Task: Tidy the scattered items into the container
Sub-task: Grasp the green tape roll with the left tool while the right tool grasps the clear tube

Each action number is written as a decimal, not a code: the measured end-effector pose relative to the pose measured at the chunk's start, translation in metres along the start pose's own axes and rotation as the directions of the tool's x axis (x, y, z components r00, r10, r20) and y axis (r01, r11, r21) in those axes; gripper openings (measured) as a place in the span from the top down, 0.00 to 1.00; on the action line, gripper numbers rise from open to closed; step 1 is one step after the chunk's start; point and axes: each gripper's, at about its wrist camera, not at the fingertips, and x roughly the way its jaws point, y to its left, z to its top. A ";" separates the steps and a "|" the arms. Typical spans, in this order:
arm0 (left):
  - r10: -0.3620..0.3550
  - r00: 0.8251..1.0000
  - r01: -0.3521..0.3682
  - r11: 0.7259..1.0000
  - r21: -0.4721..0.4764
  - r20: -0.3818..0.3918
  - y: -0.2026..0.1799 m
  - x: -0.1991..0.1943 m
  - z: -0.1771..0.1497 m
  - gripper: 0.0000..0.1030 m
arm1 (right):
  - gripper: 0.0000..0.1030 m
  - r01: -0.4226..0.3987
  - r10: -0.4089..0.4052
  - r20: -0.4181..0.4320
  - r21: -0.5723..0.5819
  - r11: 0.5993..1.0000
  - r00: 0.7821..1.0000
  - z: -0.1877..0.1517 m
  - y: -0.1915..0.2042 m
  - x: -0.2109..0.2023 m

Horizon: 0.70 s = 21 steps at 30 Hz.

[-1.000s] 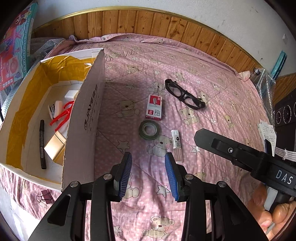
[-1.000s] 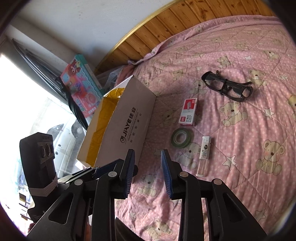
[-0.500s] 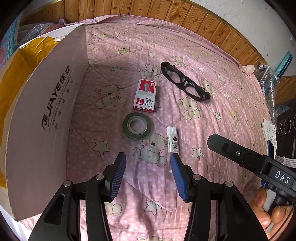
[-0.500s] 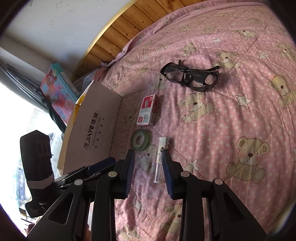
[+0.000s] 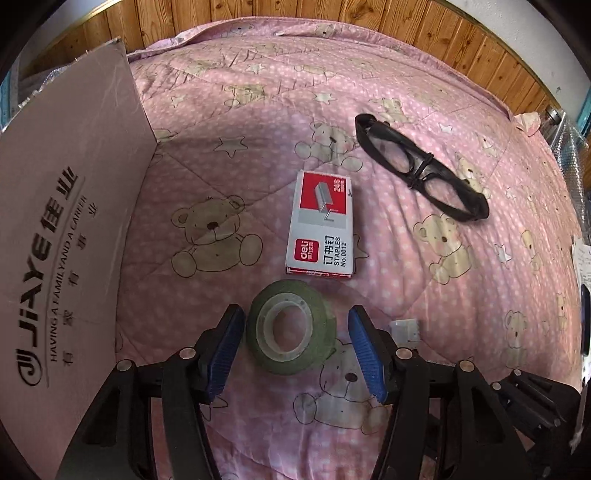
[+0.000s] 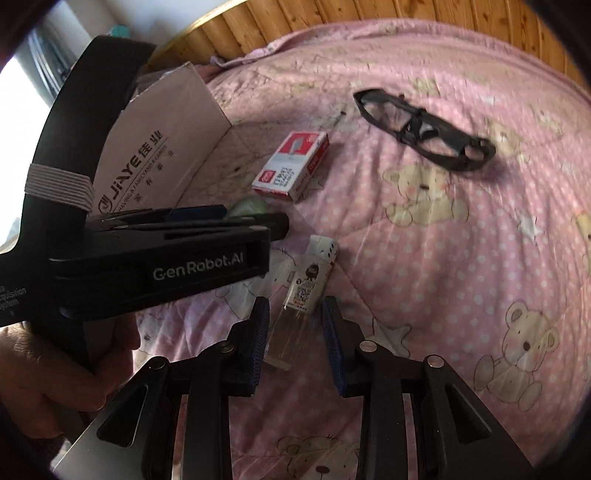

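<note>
the left gripper [image 5: 295, 339] is spread wide around the roll of tape [image 5: 291, 331] on the pink quilt [image 5: 424, 288], its blue pads not touching it. the right gripper [image 6: 293, 341] is spread around the clear bottle [image 6: 301, 302], just right of the tape. the box of staples [image 5: 320, 223] lies just beyond the tape, the glasses [image 5: 419, 166] far right, and the cardboard box [image 5: 70, 229] stands at the left.

Location: a home bedroom. A pink teddy-bear quilt [image 5: 388, 122] covers the bed. Wood wall panelling [image 5: 332, 18] runs at 12 o'clock.
</note>
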 end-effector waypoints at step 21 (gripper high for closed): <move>-0.015 0.993 0.012 1.000 0.025 0.120 0.005 -0.047 -0.010 0.53 | 0.84 -0.082 0.071 0.073 0.156 0.984 0.995 -0.003 -0.021 -0.052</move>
